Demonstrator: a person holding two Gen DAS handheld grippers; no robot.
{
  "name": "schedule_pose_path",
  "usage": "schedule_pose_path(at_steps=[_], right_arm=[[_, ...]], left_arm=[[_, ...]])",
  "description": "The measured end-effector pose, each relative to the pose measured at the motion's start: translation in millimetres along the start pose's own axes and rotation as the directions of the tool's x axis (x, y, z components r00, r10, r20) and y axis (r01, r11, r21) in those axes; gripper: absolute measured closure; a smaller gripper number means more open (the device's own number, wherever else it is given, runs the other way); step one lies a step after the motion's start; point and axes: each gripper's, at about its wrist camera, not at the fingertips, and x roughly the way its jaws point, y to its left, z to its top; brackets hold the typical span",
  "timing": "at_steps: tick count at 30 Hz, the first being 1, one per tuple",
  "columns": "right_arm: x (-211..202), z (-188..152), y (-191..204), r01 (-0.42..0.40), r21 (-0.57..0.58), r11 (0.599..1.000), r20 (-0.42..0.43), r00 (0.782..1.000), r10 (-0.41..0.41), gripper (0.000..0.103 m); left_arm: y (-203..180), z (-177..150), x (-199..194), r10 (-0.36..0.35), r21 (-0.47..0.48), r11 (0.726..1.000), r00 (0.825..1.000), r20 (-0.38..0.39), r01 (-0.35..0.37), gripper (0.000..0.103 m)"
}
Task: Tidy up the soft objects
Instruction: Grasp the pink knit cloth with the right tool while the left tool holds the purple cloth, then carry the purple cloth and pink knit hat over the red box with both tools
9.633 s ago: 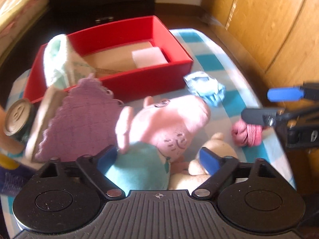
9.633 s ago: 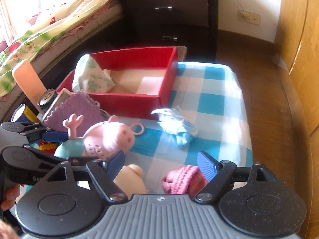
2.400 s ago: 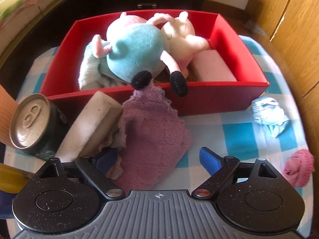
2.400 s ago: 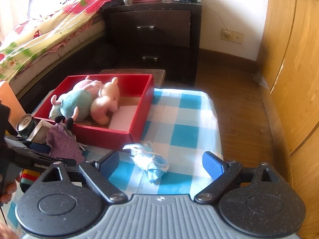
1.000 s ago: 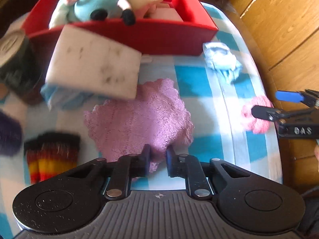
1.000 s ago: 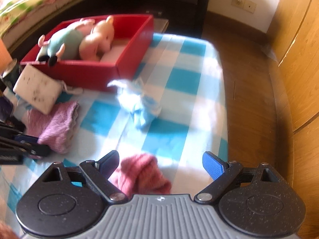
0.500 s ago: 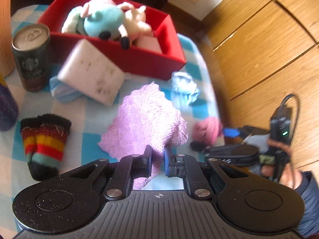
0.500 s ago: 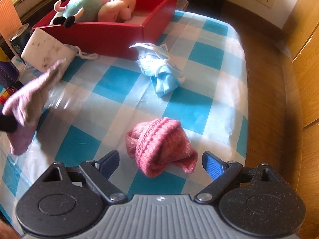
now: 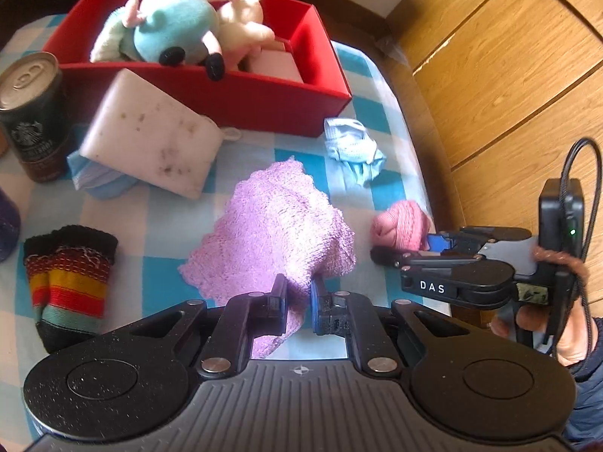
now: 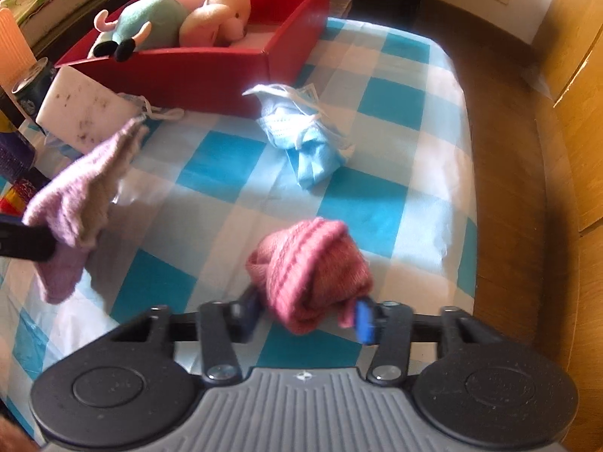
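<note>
Since half a second ago the right gripper (image 10: 307,312) has closed from wide open onto the pink knit (image 10: 311,269), which sits squeezed between its pads. The left gripper (image 9: 299,297) remains clamped on the purple cloth (image 9: 277,229), holding it above the checked tablecloth (image 10: 392,139); the cloth has shifted little.

Left to right in the left wrist view: a can (image 9: 32,113) at the edge; a striped sock (image 9: 68,282) lying flat; a white sponge (image 9: 149,132) leaning against the red box (image 9: 264,105) and resting on a blue rag (image 9: 100,180); two plush toys (image 9: 181,34) inside the box; a crumpled blue mask (image 9: 352,150) just beside the box's near right corner. The mask lies between the pink knit and the box.
</note>
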Motion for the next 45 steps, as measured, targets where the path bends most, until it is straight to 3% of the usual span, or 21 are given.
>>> schedule_pose_path(at_steps=[9, 22, 28, 35, 45], right_arm=[[-20.1, 4.2, 13.9, -0.04, -0.034, 0.999, 0.06, 0.997, 0.042, 0.088], [-70.2, 22.7, 37.3, -0.105, -0.055, 0.993, 0.214, 0.97, 0.114, 0.088], [-87.3, 36.9, 40.6, -0.111, -0.045, 0.993, 0.284, 0.952, 0.119, 0.088], [-100.8, 61.0, 43.0, -0.114, -0.021, 0.993, 0.36, 0.926, 0.114, 0.088], [-112.7, 88.2, 44.2, -0.124, 0.014, 0.992, 0.442, 0.891, 0.105, 0.088]], left_arm=[[-4.7, 4.2, -5.5, 0.057, 0.016, 0.998, 0.998, 0.027, -0.058, 0.094], [-15.2, 20.6, -38.7, 0.047, 0.01, 0.999, 0.987, 0.154, -0.049, 0.094], [-22.8, 35.3, -53.2, 0.041, 0.006, 0.999, 0.972, 0.23, -0.043, 0.094], [-29.9, 60.6, -70.0, 0.044, 0.007, 0.999, 0.943, 0.329, -0.049, 0.094], [-36.5, 80.4, -81.9, 0.09, 0.013, 0.994, 0.904, 0.419, -0.105, 0.094]])
